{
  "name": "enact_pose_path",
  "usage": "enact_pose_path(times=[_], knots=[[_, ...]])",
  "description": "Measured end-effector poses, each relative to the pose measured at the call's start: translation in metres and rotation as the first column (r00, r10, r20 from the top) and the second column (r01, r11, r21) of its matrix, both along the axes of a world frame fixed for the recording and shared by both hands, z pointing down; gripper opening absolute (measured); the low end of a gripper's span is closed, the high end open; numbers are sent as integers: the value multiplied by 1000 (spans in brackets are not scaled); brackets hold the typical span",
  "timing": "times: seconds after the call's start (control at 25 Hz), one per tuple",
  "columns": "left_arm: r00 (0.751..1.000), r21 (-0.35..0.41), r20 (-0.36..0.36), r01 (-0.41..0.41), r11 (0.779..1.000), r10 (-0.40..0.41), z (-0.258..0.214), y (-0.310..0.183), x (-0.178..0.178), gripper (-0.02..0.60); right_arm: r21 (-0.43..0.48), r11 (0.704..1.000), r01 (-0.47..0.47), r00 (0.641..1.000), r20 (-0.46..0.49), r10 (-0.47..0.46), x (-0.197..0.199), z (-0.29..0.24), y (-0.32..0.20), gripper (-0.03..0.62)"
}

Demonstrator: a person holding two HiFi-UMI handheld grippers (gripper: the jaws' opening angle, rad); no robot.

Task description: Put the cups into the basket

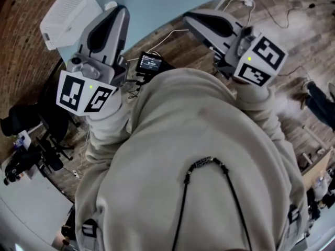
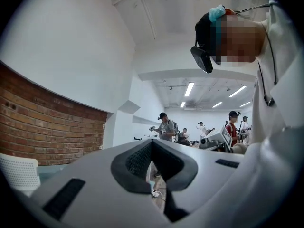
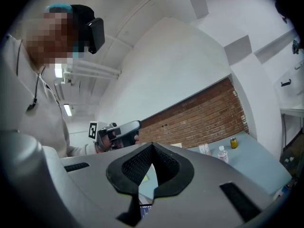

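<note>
both grippers closed, nothing held

head view: the left gripper (image 1: 114, 12) is just beside a white basket (image 1: 68, 14) on the light blue table (image 1: 172, 4); the right gripper (image 1: 192, 18) is well apart. left gripper view: jaws together, empty. right gripper view: jaws together, empty.

The left gripper (image 2: 152, 145) and right gripper (image 3: 152, 148) have smooth, matt grey plastic shells and black ribbed pads (image 3: 137, 165). The sweatshirt (image 1: 199, 140) is soft beige cloth, the wall (image 2: 47, 132) rough red brick, and the basket (image 1: 70, 14) white perforated plastic.
</note>
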State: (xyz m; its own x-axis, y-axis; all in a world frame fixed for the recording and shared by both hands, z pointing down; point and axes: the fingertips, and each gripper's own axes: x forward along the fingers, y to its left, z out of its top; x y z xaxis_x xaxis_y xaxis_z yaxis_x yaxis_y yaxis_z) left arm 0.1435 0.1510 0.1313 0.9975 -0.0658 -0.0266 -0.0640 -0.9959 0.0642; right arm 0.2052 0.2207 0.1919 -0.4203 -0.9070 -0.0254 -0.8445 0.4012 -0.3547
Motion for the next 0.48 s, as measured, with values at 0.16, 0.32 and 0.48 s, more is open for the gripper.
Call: enact_pose_path(times=[0.16,0.32,0.48], knots=[[1000,-24,-23,-10,1000,10,-1,-56,0,-5,-31,999,19,1000,-18,-20,-14,0,-51,12],[999,-30,-36,-10,1000,9,2,-91,-3,-5,-48,998,38,999,-30,-40,-22,7,-88,12],[999,-39,-41,9,999,-10,5,-107,-11,-5,-53,996,78,996,-38,-80,-35,8,-107,12]])
